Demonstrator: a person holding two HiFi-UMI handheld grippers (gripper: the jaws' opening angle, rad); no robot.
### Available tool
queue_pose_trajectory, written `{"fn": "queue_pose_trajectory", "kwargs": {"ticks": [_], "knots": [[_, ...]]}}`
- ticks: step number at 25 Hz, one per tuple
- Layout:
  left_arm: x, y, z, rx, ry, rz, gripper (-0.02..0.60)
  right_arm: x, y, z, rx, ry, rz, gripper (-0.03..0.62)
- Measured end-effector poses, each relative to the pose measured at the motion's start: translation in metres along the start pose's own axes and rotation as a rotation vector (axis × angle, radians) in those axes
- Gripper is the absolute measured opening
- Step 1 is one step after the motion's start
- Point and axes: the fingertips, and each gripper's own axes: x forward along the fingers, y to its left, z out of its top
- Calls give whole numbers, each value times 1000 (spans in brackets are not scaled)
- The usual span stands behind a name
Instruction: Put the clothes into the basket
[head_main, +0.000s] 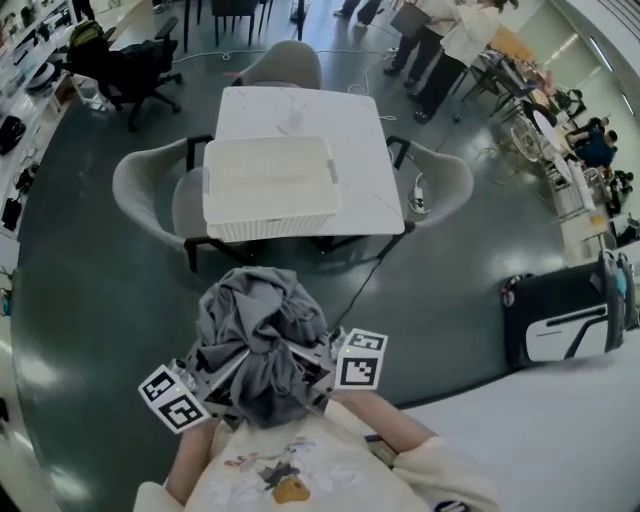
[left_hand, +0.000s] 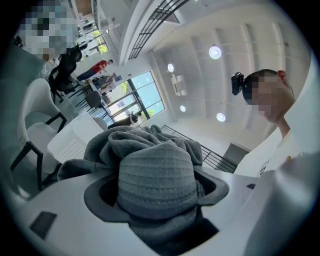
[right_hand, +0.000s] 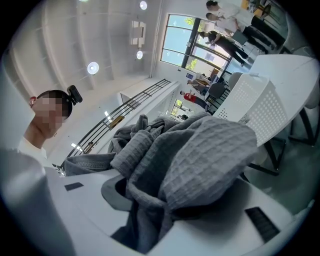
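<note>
Carry step: grey clothes (head_main: 258, 335) are clamped in left tongs (left_hand: 156, 197) and right tongs (right_hand: 165, 200), held aloft short of the basket (head_main: 270, 228) on the table (head_main: 370, 150). Next, they must be brought over it, then released.

The white tabletop (head_main: 350, 130) stands on a dark, glossy floor (head_main: 100, 300), with a grey left chair (head_main: 140, 185), far chair (head_main: 285, 62) and right chair (head_main: 445, 175) drawn up to it. A white slatted basket (head_main: 270, 228) sits on the tabletop's near left part, its front wall seemingly at the near edge. On the floor, a dark cable (head_main: 365, 280) trails from the table, and a black case (head_main: 560, 320) stands well to the right.
</note>
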Motion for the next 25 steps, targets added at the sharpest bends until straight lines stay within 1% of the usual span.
{"fn": "queue_pose_trajectory", "kwargs": {"ticks": [6,9,12,17,25], "knots": [[5,-1,7,-1,29,-17,365,0,2,7,11,-49,-13,156],[19,4,15,4,39,-21,365,3,-4,22,11,-63,-13,156],[36,11,26,14,45,-19,365,9,-13,41,10,-62,5,156],[73,25,52,19,56,1,365,19,-30,84,29,-68,19,156],[146,48,115,36,23,19,365,48,-54,176,27,-55,48,156]]}}
